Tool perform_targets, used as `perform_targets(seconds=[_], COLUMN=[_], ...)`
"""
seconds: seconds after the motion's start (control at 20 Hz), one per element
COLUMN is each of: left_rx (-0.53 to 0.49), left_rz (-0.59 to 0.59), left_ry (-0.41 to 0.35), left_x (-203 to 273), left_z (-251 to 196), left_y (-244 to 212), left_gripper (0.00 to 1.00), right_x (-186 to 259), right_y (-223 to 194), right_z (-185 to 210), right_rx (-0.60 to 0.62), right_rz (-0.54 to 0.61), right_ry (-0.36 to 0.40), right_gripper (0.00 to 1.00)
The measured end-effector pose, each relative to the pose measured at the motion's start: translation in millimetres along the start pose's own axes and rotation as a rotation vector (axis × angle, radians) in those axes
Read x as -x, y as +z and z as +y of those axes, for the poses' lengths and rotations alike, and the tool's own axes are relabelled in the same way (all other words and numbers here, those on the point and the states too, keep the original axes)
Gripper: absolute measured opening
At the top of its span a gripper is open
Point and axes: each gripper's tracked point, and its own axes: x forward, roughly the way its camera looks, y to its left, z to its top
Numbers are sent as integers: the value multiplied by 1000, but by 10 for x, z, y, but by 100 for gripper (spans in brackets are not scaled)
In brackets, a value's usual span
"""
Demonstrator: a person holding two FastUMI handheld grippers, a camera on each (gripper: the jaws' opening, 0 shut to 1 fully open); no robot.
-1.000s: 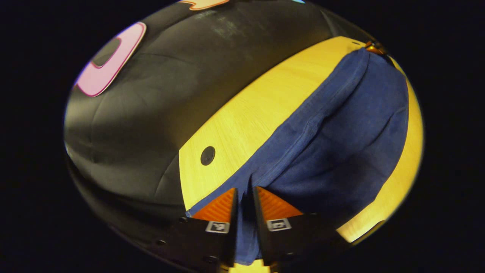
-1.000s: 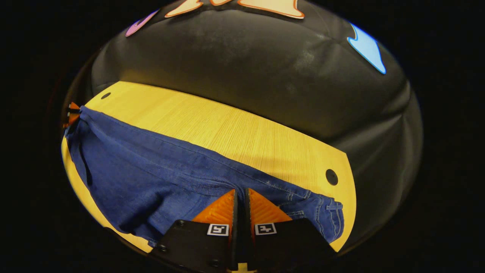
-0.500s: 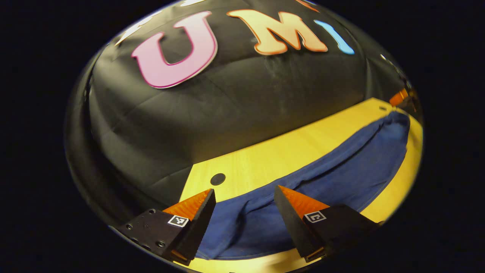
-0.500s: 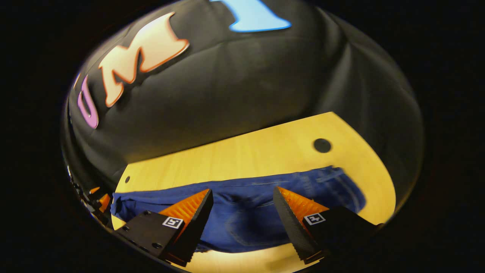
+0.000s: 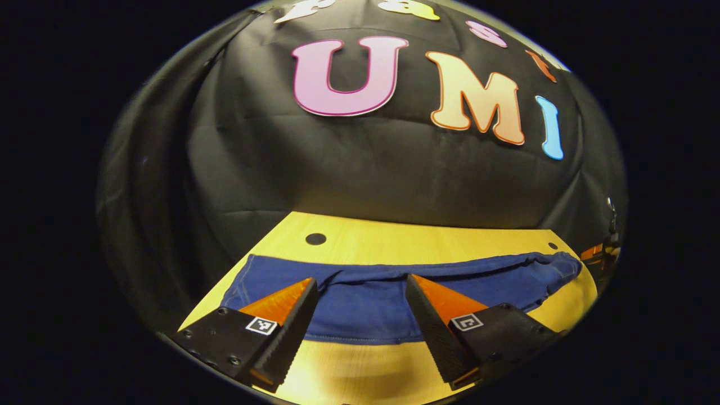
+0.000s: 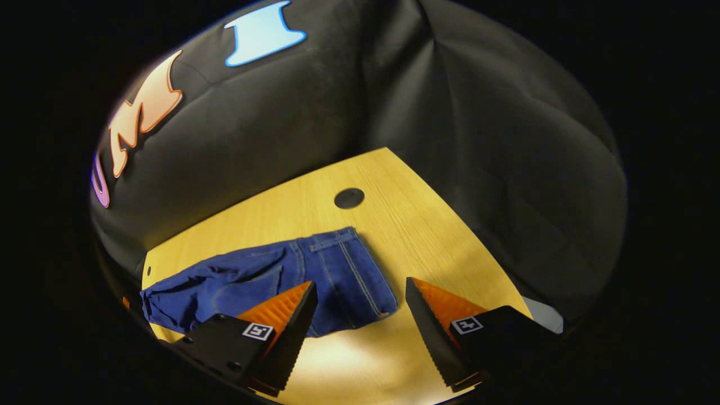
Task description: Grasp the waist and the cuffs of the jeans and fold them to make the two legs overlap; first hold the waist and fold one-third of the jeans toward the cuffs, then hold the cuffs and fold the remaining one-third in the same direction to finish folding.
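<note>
**Jeans lying flat, both claws empty: where I'd grab next**

Biggest thing first: the wooden table [image 5: 394,247] runs across the lower half of both views, with the jeans [image 5: 382,292] lying on it as one long blue strip, legs apparently already stacked on each other. In the right gripper view the jeans [image 6: 315,275] sit at about 8 o'clock from centre, waistband end [image 6: 360,270] nearest the claw, the rest trailing off toward 9 o'clock.

My read is that denim like this is soft but fairly heavy, floppy rather than stiff, and not slippery. It should drape and sag from wherever it's pinched. So take the thick seams: the waistband corners for the first third, the hem end [image 5: 247,281] afterwards.

The left gripper [image 5: 360,304] has its fingers spread wide, hovering over the cloth, holding nothing. The right gripper [image 6: 360,306] is spread wide too and empty, with the waist corner lying between its fingers.

Smallest: a dark round hole [image 6: 349,198] in the tabletop at 12 o'clock from the waistband.
</note>
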Motion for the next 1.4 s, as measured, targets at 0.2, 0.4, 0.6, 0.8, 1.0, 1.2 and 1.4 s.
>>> perform_targets(seconds=[0.2,0.4,0.6,0.8,1.0,1.2,1.4], left_rx=[-22,17,39,76,83,94,109], left_rz=[-25,-44,-58,-65,-64,-54,-46], left_ry=[29,35,62,77,95,79,49], left_x=[100,355,454,589,698,739,688], left_z=[-115,-242,-312,-346,-397,-446,-397], left_y=[144,169,195,158,72,-24,-80], left_gripper=[95,95,94,95,95,95,95], right_x=[-85,-122,-171,-233,-227,-229,-73], right_y=[-140,-216,-263,-342,-287,-262,-91], right_z=[1,47,126,154,152,166,259], right_rx=[-55,-96,-71,-65,-59,-79,44], right_rz=[43,66,51,64,27,24,-62], right_ry=[67,105,126,119,130,128,72], right_gripper=[99,98,84,44,26,3,3])
